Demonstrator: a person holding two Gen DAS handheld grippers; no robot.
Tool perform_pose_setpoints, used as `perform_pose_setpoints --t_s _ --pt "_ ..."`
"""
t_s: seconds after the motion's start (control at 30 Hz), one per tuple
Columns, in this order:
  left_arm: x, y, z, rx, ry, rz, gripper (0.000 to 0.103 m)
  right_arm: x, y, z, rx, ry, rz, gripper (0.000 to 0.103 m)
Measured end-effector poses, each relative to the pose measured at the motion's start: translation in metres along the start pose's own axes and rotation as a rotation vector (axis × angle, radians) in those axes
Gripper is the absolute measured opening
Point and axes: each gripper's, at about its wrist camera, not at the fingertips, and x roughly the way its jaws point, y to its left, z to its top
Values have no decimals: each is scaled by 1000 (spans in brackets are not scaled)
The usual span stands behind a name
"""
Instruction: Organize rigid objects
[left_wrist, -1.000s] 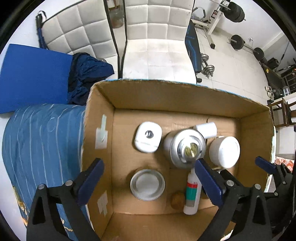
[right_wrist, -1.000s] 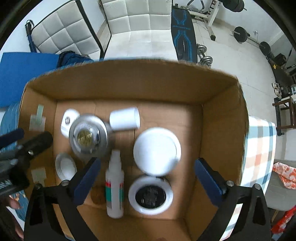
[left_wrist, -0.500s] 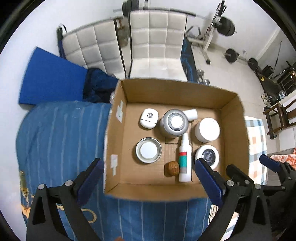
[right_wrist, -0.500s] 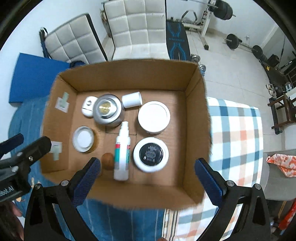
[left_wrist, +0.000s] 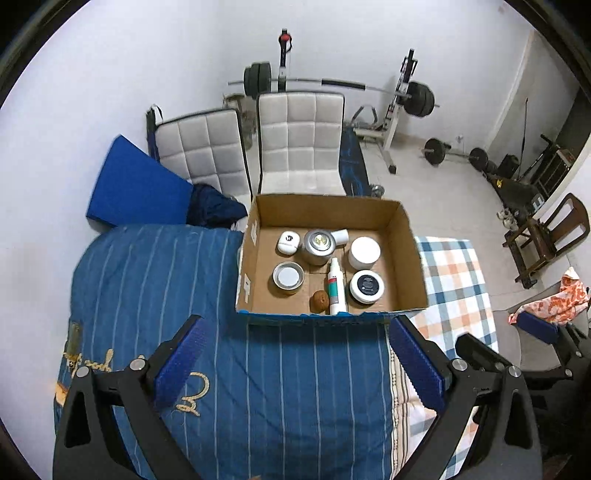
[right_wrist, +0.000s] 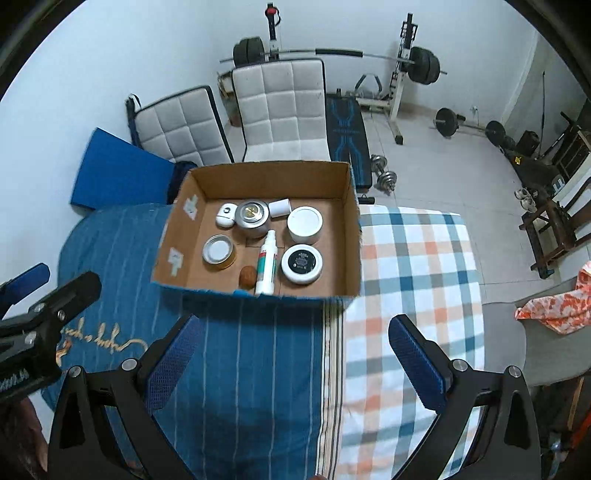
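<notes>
A cardboard box sits on a bed, holding several items: a silver tin, a white spray bottle, a white jar, a black-lidded jar, a low metal tin, a brown walnut-like ball and a small white case. My left gripper and right gripper hang open and empty, high above the bedding in front of the box.
The bed carries a blue striped blanket and a plaid sheet. Behind the box stand two white quilted chairs, a blue mat and a weight bench with barbells. A wooden chair stands at right.
Both grippers have pulled back and up, away from the box. One second ago they hovered just over its contents; now the whole box and room show. Both stay open.
</notes>
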Motion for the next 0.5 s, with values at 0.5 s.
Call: perform_pose_setpoints --t_s 0.5 --pt "-103 -2 -37 18 -113 -26 101 -124 -4 -57 11 -134 28 103"
